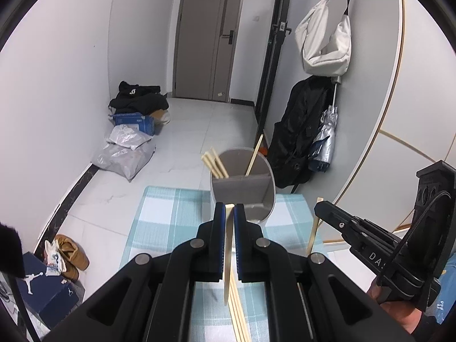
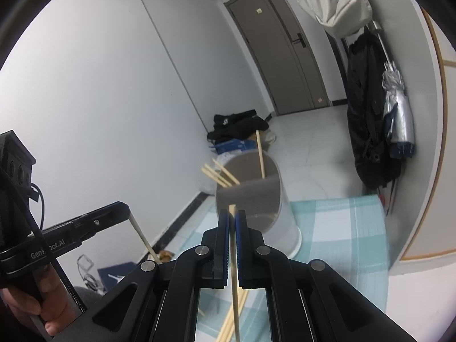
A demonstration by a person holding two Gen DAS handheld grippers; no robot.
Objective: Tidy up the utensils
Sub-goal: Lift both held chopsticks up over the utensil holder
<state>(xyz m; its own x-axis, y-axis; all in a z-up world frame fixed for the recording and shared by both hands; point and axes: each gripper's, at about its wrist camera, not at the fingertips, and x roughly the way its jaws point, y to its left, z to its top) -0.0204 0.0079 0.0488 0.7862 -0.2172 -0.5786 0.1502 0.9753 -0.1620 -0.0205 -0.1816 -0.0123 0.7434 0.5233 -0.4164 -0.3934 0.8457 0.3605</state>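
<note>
A single chopstick (image 1: 228, 245) was held clamped in the left tongs (image 1: 229, 208), the blue pads drawn narrow against it on both sides. Its long axis was seen to stand nearly upright, crossing the line of the fingers, with the squared top end showing just above the pads and the thinner end hanging below them toward the checked cloth (image 1: 159, 216). A second chopstick (image 2: 234, 259) was gripped in the same manner by the right tongs (image 2: 232, 213), also narrowed onto the stick, also close to upright, its lower end pointing down past loose chopsticks (image 2: 228, 322) left lying on the cloth beneath.

The divided holder (image 1: 242, 191) was found directly ahead of the left tongs and just beyond their tips, its open mouth tipped toward the camera, the cross partition visible. Chopsticks already placed (image 1: 212, 162) were leaning out of the far-left compartment, and one more (image 1: 254, 154) out of the far-right one. From the right tongs the holder (image 2: 248, 193) lay ahead as well, slightly to the right of the tips.

The left tongs were judged the nearer of the two, though not by much. Since each stick was carried upright and the mouth lay forward of the tips, it was judged that the held stick would have to be brought over the rim with its lower end first, and kept clear of the partition and of the sticks leaning there. How deep the compartments ran could not be told.
</note>
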